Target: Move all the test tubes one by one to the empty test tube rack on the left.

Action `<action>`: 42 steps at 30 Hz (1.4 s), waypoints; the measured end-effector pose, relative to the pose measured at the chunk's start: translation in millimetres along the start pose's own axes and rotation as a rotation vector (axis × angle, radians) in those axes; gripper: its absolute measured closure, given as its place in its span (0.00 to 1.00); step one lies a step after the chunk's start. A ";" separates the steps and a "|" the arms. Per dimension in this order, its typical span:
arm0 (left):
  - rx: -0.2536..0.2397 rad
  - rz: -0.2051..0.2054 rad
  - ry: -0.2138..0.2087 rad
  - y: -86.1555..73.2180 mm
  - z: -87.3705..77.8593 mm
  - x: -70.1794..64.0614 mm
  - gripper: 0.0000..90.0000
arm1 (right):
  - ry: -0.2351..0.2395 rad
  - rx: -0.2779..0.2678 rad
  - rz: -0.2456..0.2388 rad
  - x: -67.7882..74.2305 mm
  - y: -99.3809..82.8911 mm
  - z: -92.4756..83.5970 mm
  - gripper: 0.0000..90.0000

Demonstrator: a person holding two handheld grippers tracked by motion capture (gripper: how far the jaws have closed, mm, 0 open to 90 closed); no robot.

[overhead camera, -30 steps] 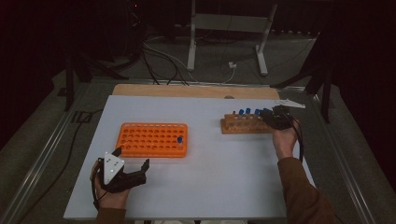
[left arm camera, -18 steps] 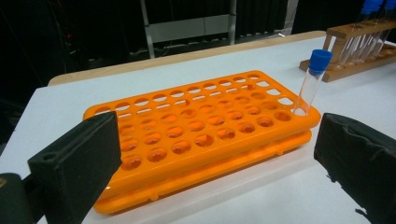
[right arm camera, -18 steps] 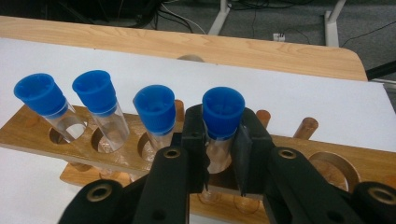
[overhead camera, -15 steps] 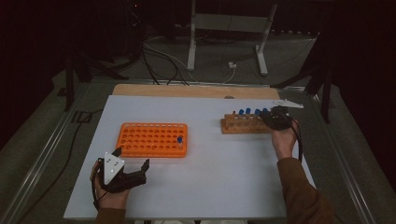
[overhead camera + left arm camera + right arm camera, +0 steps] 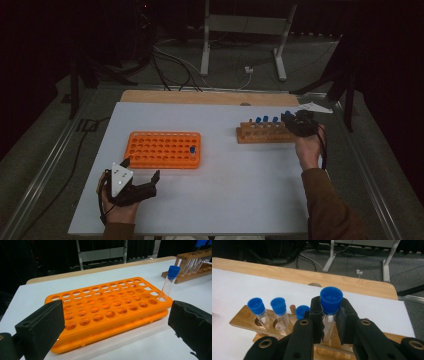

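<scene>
An orange tube rack (image 5: 162,149) lies left of the table's middle, with one blue-capped tube (image 5: 192,151) upright in a hole near its right front corner. My left gripper (image 5: 141,169) rests open on the table just in front of that rack (image 5: 105,312), nothing between its jaws. At the right stands a wooden rack (image 5: 262,134) holding blue-capped tubes (image 5: 278,305). My right gripper (image 5: 330,315) is over the wooden rack's right end, shut on a blue-capped tube (image 5: 331,300) just below its cap. That tube's lower end is hidden behind the jaws.
The white tabletop (image 5: 230,185) sits on a wooden board whose far edge (image 5: 200,97) shows behind it. A white paper scrap (image 5: 312,107) lies at the back right corner. Cables and a metal stand (image 5: 240,45) are on the floor beyond the table.
</scene>
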State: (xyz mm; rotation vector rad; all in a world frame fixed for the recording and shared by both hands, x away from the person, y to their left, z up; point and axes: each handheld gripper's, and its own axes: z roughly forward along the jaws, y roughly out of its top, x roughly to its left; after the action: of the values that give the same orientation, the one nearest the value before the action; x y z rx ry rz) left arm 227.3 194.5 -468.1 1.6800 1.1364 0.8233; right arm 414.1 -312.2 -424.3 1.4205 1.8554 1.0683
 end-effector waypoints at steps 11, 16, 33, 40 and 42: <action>0.001 -0.004 -0.002 -0.5 0.2 0.7 0.02 | 0.005 -0.047 -0.062 7.6 20.8 -20.9 0.85; 0.003 -0.006 0.001 -0.9 0.8 1.2 0.02 | 0.015 -0.046 -0.092 11.5 28.3 -27.9 0.85; -0.008 0.018 -0.092 13.0 5.1 -11.0 0.01 | 0.119 -0.021 -0.158 28.4 28.8 -45.3 0.85; -0.031 0.008 -0.216 32.3 9.2 -17.5 0.01 | 0.181 -0.015 -0.187 44.2 28.8 -53.8 0.85; -0.036 0.014 -0.225 37.3 11.7 -18.1 0.01 | 0.206 -0.015 -0.187 49.6 29.8 -55.5 0.85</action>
State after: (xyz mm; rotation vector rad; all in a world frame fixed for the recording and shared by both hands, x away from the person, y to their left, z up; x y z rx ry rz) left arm 243.3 168.1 -438.1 1.7050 0.9507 0.6405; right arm 370.3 -275.1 -368.4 1.1366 2.0737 1.1667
